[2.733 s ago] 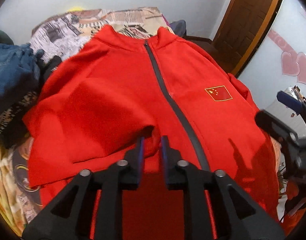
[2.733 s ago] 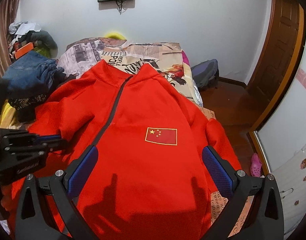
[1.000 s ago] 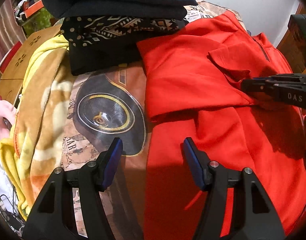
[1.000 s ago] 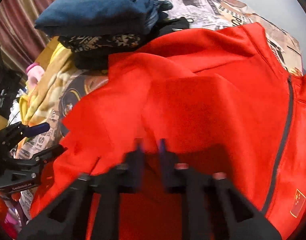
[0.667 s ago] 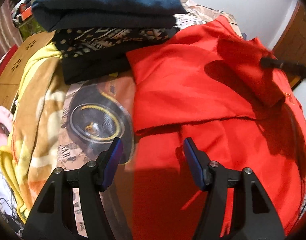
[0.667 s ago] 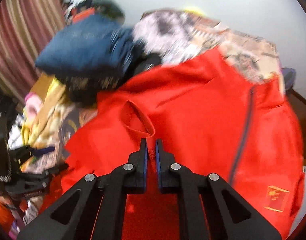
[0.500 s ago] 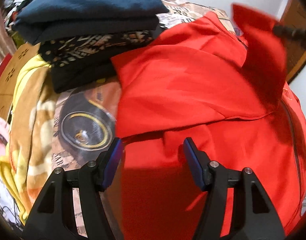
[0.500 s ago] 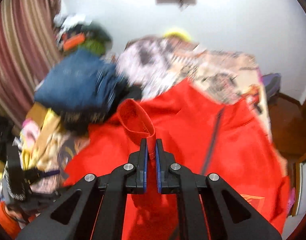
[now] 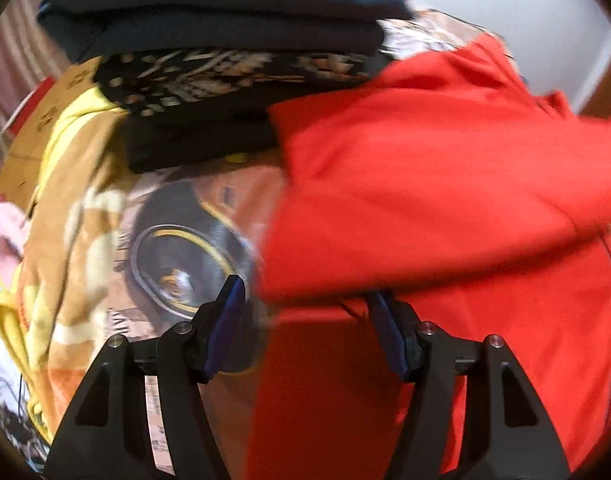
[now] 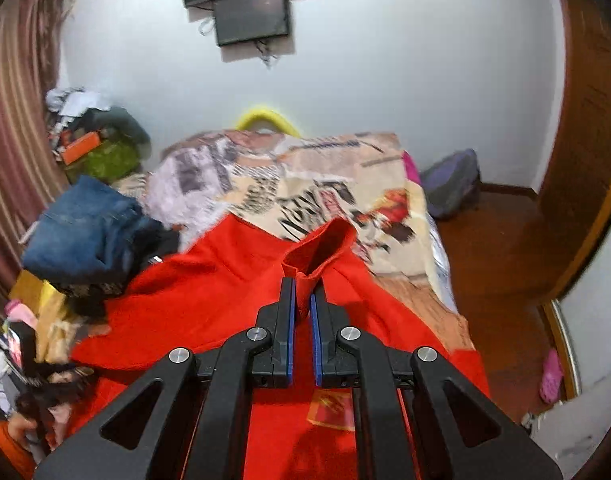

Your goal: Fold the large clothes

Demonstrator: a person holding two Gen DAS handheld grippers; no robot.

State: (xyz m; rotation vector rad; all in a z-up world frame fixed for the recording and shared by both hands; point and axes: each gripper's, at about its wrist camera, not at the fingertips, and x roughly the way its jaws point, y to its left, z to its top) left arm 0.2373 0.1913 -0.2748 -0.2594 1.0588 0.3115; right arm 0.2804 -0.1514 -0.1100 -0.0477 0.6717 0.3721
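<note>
Sleeve cuff (image 10: 319,252) of red jacket (image 10: 209,300) pinched in right gripper (image 10: 301,300) mid-frame; left gripper (image 9: 307,300) spread over jacket's left edge, bare bedspread (image 9: 177,240) alongside.

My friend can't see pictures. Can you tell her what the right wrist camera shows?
The right gripper is shut on the cuff of a red jacket, holding it up above the jacket spread on a bed. Folded jeans sit to the left; a dark screen hangs on the wall.
</note>
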